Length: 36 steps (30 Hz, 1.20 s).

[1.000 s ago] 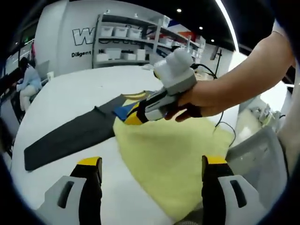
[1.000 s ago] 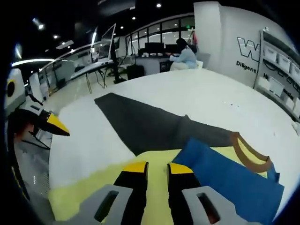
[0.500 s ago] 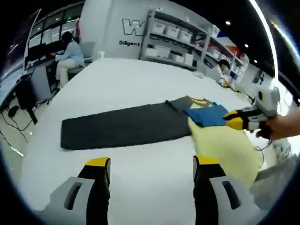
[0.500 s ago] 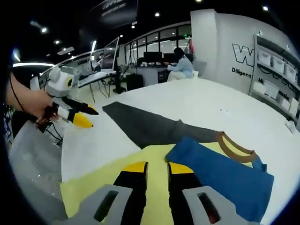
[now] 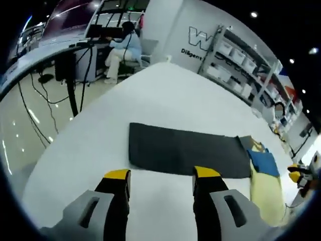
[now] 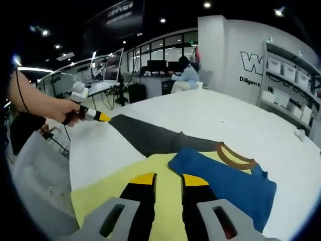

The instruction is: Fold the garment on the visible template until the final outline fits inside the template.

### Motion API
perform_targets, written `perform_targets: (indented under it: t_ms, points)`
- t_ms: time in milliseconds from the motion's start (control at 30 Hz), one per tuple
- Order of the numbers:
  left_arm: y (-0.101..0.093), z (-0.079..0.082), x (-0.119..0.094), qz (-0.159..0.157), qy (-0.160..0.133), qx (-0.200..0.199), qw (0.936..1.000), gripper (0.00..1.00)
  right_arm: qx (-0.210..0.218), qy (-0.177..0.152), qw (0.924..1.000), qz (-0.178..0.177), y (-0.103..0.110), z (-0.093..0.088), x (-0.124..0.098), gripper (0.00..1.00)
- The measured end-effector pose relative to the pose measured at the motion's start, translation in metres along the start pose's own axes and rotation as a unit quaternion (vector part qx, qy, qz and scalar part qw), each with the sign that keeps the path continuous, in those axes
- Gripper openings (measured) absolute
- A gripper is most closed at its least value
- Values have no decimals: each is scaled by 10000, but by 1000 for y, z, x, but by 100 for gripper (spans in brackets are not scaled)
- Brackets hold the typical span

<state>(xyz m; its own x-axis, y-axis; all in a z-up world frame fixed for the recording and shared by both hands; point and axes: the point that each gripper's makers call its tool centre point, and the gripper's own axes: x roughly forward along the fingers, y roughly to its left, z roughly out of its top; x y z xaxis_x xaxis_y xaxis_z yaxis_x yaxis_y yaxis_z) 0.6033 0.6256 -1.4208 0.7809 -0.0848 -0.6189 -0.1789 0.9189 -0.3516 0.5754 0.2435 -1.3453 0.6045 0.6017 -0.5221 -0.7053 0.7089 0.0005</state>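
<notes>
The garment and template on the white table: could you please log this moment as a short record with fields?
garment: yellow and blue garment, lying partly on the template's end
template: dark grey template, flat on the white table
left tool: left tool open, above the table near the template's edge
right tool: right tool nearly closed, over the yellow cloth; a grip cannot be told
</notes>
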Motion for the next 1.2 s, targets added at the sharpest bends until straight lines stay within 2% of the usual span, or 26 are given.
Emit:
perform_targets:
  t_ms: [100, 200, 300, 400, 500, 600, 733, 767, 833, 900, 1000, 1033, 1100, 1200]
  points:
    - [3, 0, 6, 1, -15, -250, 9997, 43, -28, 26, 10000, -78, -2, -2, -8, 13]
    - [8, 3, 12, 76, -32, -234, 9997, 36, -30, 67, 9999, -134, -5, -5, -14, 14]
    - [12, 5, 14, 167, -66, -390, 9991, 30, -62, 128, 9998, -147, -5, -9, -19, 16]
    - [17, 4, 15, 267, -52, -467, 9985, 19, -53, 133, 9997, -197, -6, -10, -24, 16]
    - [17, -3, 12, 311, 50, -443, 9985, 2, -36, 134, 9996, -243, -7, -10, -28, 16]
    - [12, -2, 9, 257, -17, -433, 9987, 1, -27, 128, 9995, -270, -8, -10, -31, 16]
    - [1, 11, 4, 146, -214, -336, 9991, 1, -7, 109, 9994, -318, -13, -11, -37, 15]
    - [-7, 20, 3, 33, -366, -418, 9985, 1, 1, 109, 9994, -337, -14, -12, -40, 15]
    - [-25, 36, 0, -164, -585, -162, 9980, 1, 16, 93, 9993, -360, -16, -12, -43, 15]
    - [-47, 51, -2, -433, -800, -68, 9958, 1, 38, 70, 9993, -378, -18, -13, -46, 15]
    - [-83, 68, -3, -808, -925, 64, 9924, 0, 92, 19, 9992, -396, -21, -15, -51, 16]
    - [-101, 75, -4, -986, -1007, 114, 9900, 0, 104, 11, 9992, -398, -22, -16, -51, 16]
    - [-122, 83, -4, -1160, -1062, 341, 9870, 0, 168, -37, 9989, -429, -24, -19, -54, 16]
    - [-170, 92, -6, -1621, -1109, 533, 9791, 0, 248, -95, 9987, -441, -26, -22, -56, 17]
